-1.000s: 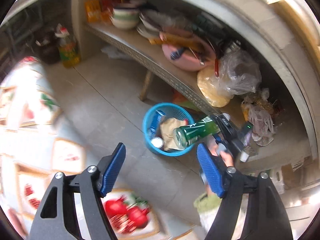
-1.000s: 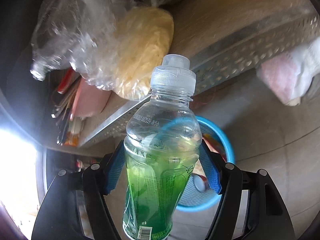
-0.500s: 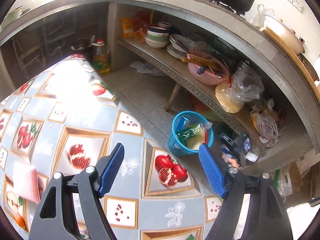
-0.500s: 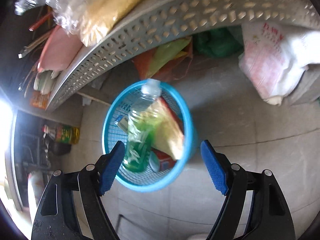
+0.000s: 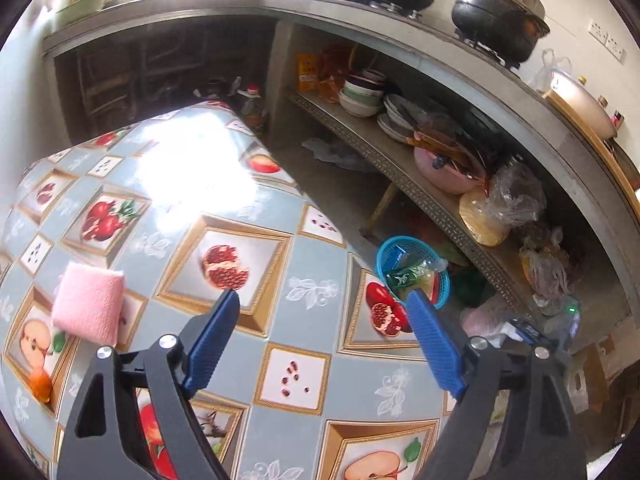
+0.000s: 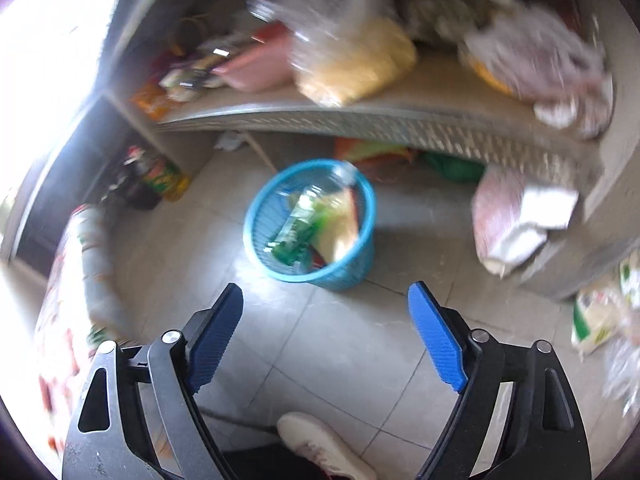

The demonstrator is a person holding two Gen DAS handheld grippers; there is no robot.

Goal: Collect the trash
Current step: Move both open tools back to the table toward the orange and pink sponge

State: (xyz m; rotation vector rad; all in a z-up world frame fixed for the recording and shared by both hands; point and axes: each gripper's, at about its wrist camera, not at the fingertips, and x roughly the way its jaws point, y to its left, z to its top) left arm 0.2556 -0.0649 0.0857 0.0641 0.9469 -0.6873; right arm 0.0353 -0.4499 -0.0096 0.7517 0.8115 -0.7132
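My left-wrist view is mostly filled by the surface (image 5: 280,280), covered in a glossy oilcloth printed with framed pomegranates and apples on grey-blue; strong glare sits at upper left of it. A pink, nubbly folded cloth (image 5: 89,307) lies flat on it at the left of the frame. Beyond the surface, a grey concrete counter curves across the top, carrying a dark lidded pot (image 5: 500,12). Under it runs a perforated metal shelf (image 5: 424,196) stacked with bowls, plates, a pink basin and crinkled clear plastic bags.

The blue plastic mesh basket (image 6: 312,224) stands on the pale tiled floor (image 6: 360,340), just in front of the shelf, centre of the right-wrist frame. The green bottle (image 6: 308,220) lies tilted inside it, clear cap end at the rim, beside yellowish packaging.

Left tongs (image 5: 322,336): wide and opening, ribbed blue pads, nothing between them. Right tongs (image 6: 326,336): likewise wide, opening, empty, above the floor. A pale shoe (image 6: 320,448) shows at bottom centre. Right view is motion-blurred.
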